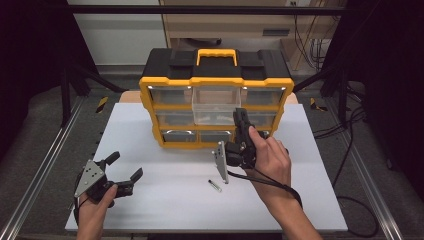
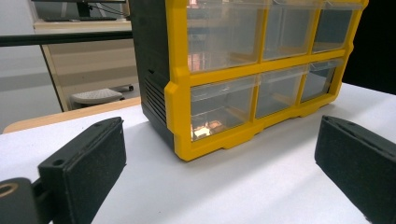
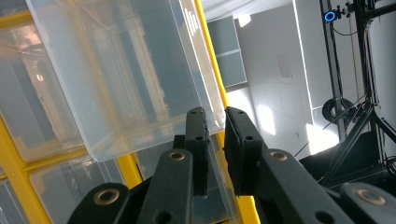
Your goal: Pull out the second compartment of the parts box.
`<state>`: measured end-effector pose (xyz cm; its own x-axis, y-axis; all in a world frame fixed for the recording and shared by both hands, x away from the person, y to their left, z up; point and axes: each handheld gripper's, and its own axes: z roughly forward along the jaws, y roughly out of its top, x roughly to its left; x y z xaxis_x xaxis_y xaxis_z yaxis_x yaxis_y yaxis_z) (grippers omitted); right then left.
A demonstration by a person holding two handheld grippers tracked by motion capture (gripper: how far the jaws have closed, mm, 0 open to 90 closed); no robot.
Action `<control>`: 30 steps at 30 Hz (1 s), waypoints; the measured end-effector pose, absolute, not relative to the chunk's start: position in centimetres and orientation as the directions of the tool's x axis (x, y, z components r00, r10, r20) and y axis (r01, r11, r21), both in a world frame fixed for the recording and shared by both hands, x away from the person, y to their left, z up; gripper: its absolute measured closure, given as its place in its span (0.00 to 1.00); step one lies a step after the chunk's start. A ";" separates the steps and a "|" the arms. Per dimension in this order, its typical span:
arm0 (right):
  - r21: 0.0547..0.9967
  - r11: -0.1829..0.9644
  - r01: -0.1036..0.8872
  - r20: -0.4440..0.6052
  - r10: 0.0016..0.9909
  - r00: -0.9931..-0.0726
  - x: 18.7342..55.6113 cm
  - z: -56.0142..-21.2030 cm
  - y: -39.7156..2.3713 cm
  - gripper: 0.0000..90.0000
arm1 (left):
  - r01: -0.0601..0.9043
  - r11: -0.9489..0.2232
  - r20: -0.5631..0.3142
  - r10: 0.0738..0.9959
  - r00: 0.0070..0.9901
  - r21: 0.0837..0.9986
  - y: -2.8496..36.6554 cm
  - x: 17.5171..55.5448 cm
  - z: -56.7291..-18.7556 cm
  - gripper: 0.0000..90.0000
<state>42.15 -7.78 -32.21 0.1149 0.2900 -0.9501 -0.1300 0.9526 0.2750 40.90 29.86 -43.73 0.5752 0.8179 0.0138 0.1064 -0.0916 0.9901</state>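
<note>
A yellow and black drawer organizer (image 1: 146, 95) stands at the back of the white table (image 1: 165, 200). Its clear top middle drawer (image 1: 214, 106) is pulled out toward me. My right gripper (image 1: 240, 117) points up at that drawer's lower right front corner. In the right gripper view the jaws (image 3: 215, 114) are pinched on the drawer's (image 3: 116, 70) front corner edge. My left gripper (image 1: 125, 165) rests low at the table's front left, open and holding nothing. The left gripper view looks between the wide-set jaws (image 2: 219, 158) at the organizer's (image 2: 180, 93) left corner.
A small metal pin (image 1: 215, 185) lies on the table just below my right hand. The other drawers sit pushed in; a lower left one holds something shiny (image 2: 205, 128). Metal rails run along both table sides, and cables lie on the floor at the right.
</note>
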 end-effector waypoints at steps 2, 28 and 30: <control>0.276 0.952 -0.133 -0.950 0.291 0.114 42.0 -32.2 -7.7 0.89 | 0.106 -0.092 0.014 0.817 0.576 0.990 29.8 40.9 -43.7 0.02; 0.284 0.949 -0.139 -0.949 0.299 0.100 40.9 -32.1 -7.8 0.88 | 0.106 -0.097 0.018 0.817 0.577 0.990 29.8 40.9 -43.7 0.02; 0.288 0.947 -0.140 -0.948 0.302 0.097 40.8 -32.1 -7.8 0.88 | 0.106 -0.096 0.017 0.817 0.576 0.990 29.8 40.9 -43.7 0.02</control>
